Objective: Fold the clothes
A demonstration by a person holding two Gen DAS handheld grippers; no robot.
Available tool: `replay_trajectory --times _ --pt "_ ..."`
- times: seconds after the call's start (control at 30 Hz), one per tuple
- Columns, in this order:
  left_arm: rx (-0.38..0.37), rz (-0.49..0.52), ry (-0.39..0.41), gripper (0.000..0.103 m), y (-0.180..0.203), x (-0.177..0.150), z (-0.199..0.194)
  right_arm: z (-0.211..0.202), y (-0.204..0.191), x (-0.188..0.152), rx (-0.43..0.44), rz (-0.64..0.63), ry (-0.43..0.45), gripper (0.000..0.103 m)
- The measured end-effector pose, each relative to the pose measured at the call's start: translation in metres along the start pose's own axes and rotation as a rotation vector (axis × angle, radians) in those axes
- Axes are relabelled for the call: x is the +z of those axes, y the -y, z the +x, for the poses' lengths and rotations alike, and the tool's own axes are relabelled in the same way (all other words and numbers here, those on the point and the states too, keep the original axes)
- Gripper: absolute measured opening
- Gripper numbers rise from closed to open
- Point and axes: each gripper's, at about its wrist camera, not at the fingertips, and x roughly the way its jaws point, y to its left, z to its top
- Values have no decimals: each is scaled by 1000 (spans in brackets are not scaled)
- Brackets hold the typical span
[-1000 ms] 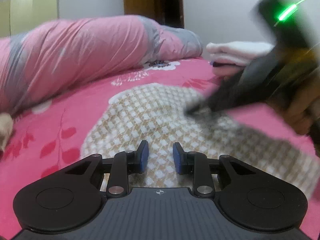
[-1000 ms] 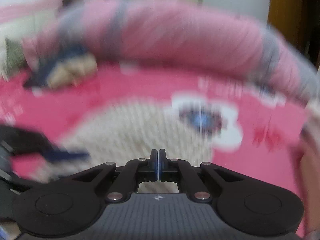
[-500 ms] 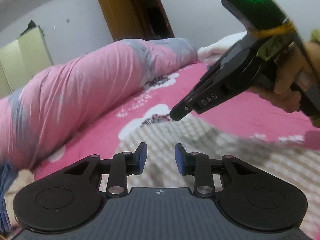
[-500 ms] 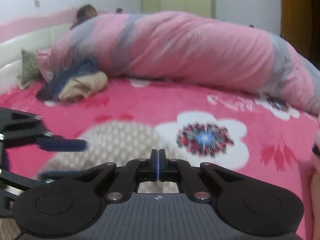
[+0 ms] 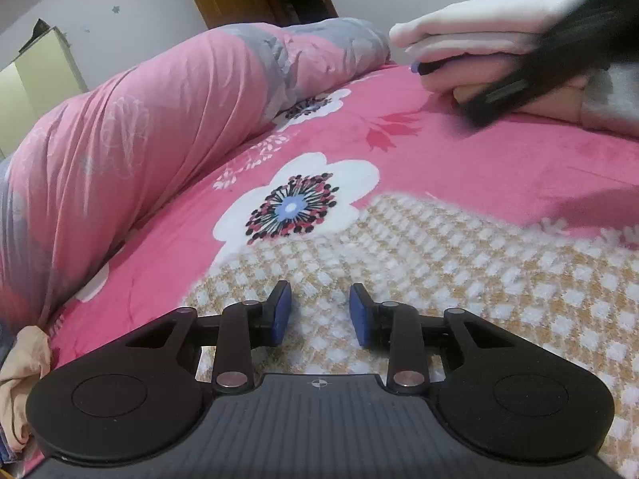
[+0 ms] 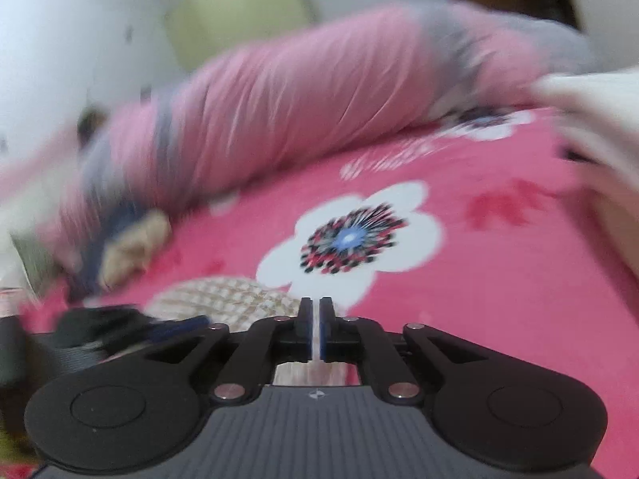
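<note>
Left wrist: checked garment (image 5: 459,279) stretches rightward across bed (image 5: 499,159).

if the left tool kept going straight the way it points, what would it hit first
Most likely the checked cloth lying on the bed: the left tool angles down at it with open, empty jaws and nothing in between. Past the cloth lies the white flower on the pink sheet. Depth is hard to judge.

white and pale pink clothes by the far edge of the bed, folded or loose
Folded: the white and pale pink clothes lie in neat flat layers, stacked on the pink flowered bedspread.
</note>
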Motion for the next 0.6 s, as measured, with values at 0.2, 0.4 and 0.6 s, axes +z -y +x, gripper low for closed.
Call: replay_trajectory --times 0.2,0.4,0.6 --pt "67 60 -4 32 16 2 2 -96 -1 -93 74 100 35 39" --pt "141 119 -15 31 34 5 5 -129 -59 -125 44 -158 241 6" --pt "103 111 6 31 28 1 3 -63 -69 -145 -84 -249 -19 0"
